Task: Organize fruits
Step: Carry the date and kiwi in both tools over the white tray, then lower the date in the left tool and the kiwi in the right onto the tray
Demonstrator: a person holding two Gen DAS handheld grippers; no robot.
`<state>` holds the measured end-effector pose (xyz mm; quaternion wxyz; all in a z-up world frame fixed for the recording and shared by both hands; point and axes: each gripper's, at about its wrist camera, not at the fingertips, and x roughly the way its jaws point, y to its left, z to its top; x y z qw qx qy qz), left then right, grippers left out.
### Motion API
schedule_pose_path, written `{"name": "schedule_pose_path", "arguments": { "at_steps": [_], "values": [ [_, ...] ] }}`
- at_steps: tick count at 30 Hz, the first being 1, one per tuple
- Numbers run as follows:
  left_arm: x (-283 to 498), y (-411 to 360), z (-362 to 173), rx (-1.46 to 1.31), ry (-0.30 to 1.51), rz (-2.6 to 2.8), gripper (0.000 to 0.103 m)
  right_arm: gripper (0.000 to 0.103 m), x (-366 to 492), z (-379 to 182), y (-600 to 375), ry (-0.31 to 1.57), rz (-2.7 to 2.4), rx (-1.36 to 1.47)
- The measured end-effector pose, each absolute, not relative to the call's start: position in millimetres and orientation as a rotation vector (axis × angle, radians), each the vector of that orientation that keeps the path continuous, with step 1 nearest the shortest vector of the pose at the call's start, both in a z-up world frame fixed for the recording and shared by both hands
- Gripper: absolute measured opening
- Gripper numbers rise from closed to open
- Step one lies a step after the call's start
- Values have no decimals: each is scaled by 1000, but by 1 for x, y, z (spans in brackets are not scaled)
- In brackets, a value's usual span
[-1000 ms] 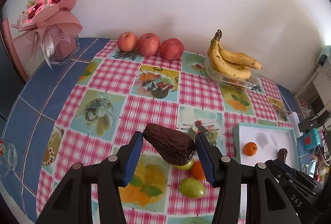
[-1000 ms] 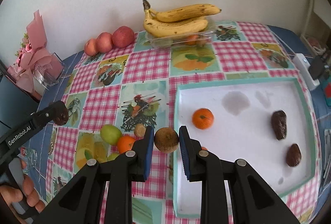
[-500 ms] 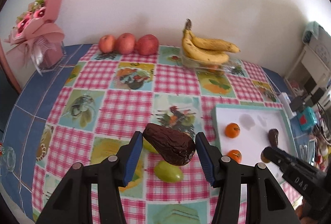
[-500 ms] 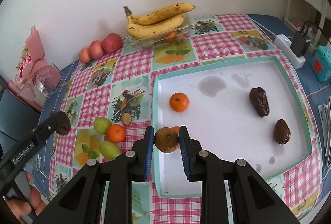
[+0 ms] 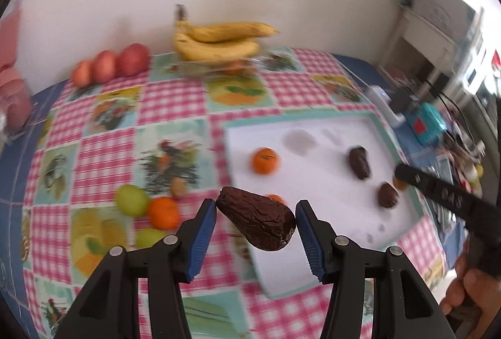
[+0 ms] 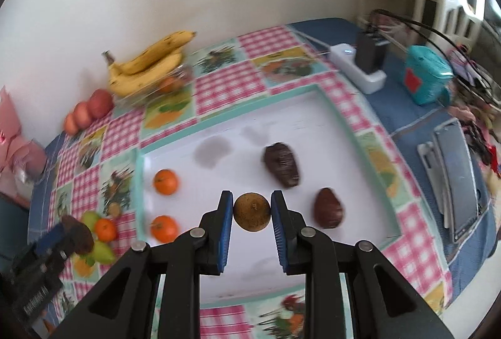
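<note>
Crosswise, a dark wrinkled fruit (image 5: 256,223) sits gripped between left fingers (image 5: 203,240); right fingers (image 6: 226,229) clamp a brown ball (image 6: 252,212).

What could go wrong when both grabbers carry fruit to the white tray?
The left gripper holds the dark wrinkled fruit by its ends, tilted, so it might slip out. The right gripper holds a round brown fruit over the white tray; dropped, it could roll into the oranges. Both grippers seem headed for one tray and might bump.
</note>
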<state>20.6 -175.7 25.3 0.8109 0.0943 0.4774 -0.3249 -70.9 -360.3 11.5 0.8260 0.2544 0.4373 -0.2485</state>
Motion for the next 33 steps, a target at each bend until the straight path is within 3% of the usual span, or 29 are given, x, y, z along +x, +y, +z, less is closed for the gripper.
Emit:
{"name": "schedule_pose_path", "arguments": {
  "at_steps": [10, 33],
  "values": [
    [-4, -219, -8, 286, 1118, -781, 56, 26, -84, 9, -378, 913, -552, 590],
    [4, -225, -46, 319, 1234, -737, 56, 26, -64, -49, -377, 1087, -528, 632]
  ]
}}
